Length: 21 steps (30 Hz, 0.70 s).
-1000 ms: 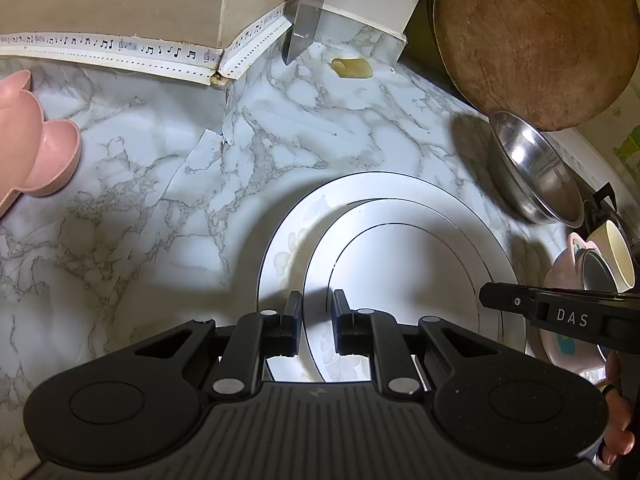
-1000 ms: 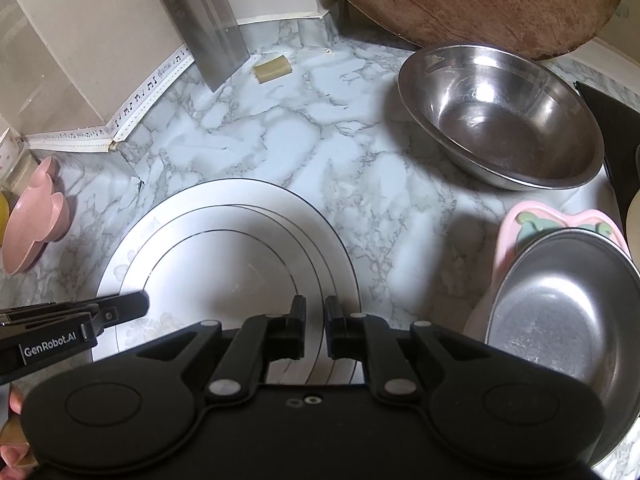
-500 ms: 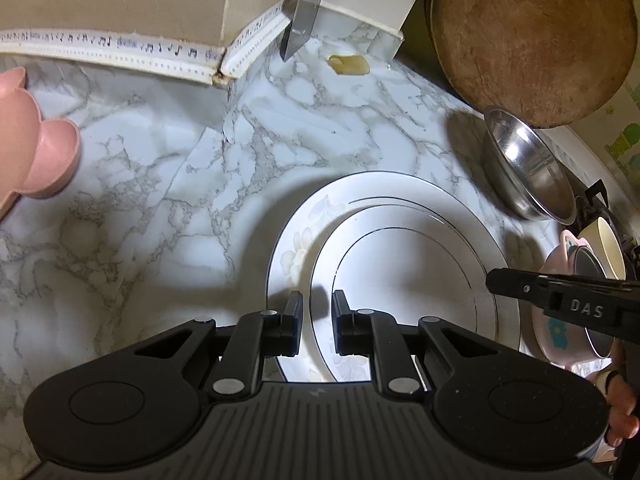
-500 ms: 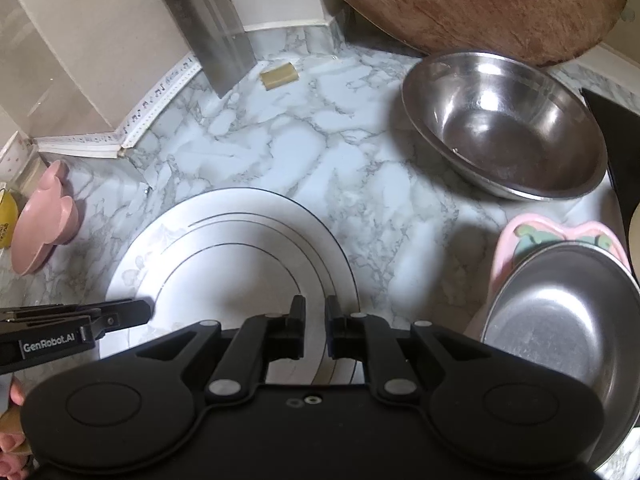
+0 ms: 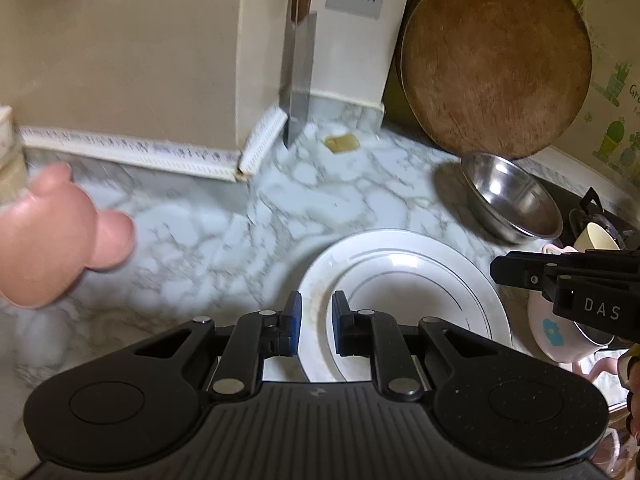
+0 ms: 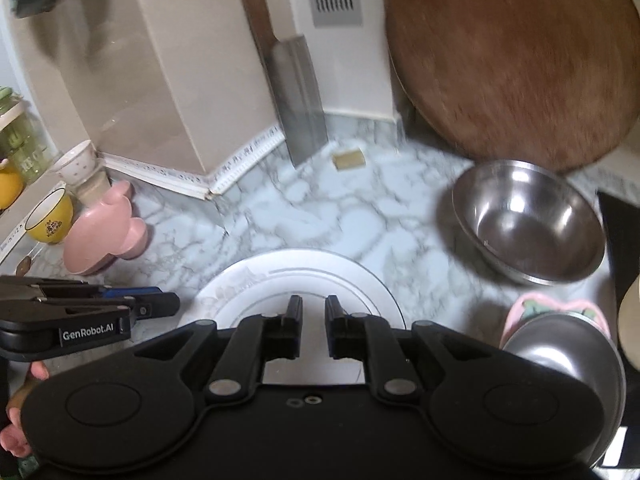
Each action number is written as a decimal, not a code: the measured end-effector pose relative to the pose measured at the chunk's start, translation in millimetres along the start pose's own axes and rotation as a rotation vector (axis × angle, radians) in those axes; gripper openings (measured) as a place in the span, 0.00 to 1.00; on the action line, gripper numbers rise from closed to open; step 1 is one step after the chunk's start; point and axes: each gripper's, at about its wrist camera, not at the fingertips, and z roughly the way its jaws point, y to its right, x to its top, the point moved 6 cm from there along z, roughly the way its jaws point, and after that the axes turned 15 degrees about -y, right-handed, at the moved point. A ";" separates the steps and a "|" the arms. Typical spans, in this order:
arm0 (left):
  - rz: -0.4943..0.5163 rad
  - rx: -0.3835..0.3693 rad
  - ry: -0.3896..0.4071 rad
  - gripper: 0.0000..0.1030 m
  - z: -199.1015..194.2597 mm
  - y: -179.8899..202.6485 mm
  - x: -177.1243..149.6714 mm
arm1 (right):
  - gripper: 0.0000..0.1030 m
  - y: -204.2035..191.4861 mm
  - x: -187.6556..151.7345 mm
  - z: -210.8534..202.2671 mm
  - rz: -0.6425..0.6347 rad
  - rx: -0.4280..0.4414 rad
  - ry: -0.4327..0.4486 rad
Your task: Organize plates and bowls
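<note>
White porcelain plates (image 5: pixel 404 300) are lying nested, smaller inside larger, on the marble table (image 5: pixel 248 240), a stack already tidy. Left claw (image 5: pixel 314 326) and right claw (image 6: pixel 310 326) are hanging above its near rim, both nearly closed on nothing. Steel bowl (image 6: pixel 528 220) is sitting apart by the wooden board (image 6: pixel 516 60), probably awaiting sorting.

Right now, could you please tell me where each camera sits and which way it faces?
Left wrist view: rides the left hand-held gripper, looking down at stacked white plates on the marble counter; the right hand-held gripper pokes in at right.
Right wrist view: rides the right gripper, aimed at the same plates; the left gripper enters at left, with fingertips below.
Shared: plates, steel bowl, cleaver, round wooden board.
</note>
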 end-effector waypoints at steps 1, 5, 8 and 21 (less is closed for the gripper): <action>-0.001 0.007 0.011 0.15 -4.1 -1.3 -0.5 | 0.12 -2.1 -0.1 -2.4 -0.006 -0.007 0.011; -0.020 0.024 0.032 0.15 -14.5 -8.7 -3.9 | 0.13 -12.9 -0.6 -10.6 -0.033 -0.013 0.051; -0.043 0.027 0.039 0.15 -19.6 -18.0 -7.6 | 0.13 -23.6 0.7 -15.8 -0.057 -0.005 0.073; -0.113 0.038 0.161 0.75 -57.4 -61.7 -22.2 | 0.15 -83.2 9.0 -21.1 -0.183 0.082 0.143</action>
